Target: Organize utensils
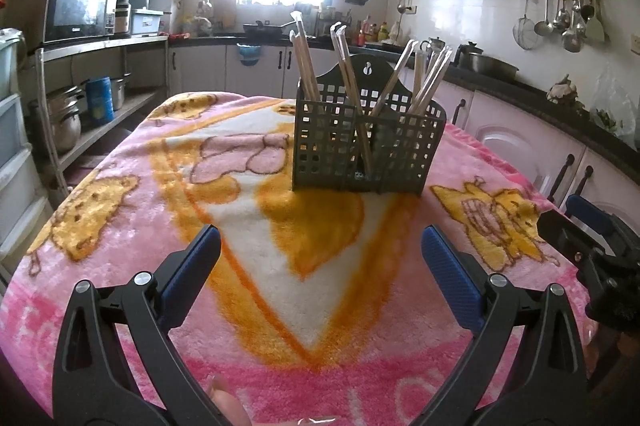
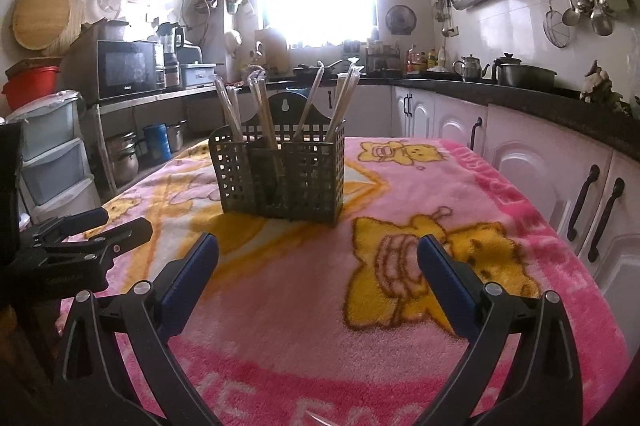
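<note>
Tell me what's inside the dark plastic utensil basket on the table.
The basket holds wrapped chopsticks standing upright and leaning, spread across its compartments. Their lower ends show only partly through the grid walls; anything lying at the bottom can't be made out.

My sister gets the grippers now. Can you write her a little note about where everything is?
Left gripper: open, empty, held over the pink blanket.
Right gripper: open, empty, beside it.
The grey utensil basket stands upright mid-table, wrapped chopsticks standing in its compartments.
Done: no loose utensils show on the blanket.
Left: maybe nothing; check outside these views.
</note>
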`<state>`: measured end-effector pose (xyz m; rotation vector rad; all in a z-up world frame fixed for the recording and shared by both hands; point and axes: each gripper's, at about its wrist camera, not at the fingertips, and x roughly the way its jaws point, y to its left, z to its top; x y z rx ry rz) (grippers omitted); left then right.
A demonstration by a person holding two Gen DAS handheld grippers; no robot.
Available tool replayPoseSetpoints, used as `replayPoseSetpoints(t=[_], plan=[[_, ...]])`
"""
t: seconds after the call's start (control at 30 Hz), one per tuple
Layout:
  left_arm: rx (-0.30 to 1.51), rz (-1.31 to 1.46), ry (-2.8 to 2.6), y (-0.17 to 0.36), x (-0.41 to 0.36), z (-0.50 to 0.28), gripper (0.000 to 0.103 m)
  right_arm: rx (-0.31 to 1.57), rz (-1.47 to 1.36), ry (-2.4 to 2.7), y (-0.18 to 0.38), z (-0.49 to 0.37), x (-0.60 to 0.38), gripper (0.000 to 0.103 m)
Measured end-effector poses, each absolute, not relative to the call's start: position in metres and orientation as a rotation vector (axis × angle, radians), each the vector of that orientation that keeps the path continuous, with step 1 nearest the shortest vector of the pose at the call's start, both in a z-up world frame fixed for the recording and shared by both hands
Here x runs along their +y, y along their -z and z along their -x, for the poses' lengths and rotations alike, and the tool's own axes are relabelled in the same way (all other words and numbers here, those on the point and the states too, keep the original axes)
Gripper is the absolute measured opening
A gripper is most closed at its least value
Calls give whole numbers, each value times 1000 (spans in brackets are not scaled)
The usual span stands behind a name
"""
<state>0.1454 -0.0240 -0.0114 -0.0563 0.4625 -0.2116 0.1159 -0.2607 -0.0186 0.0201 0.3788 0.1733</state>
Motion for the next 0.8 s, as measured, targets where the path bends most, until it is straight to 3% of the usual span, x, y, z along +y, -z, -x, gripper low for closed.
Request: replayPoseSetpoints(t=[0.8], plan=[[452, 76, 206, 9, -19, -145, 92, 396, -35, -162, 22, -120, -262, 97]])
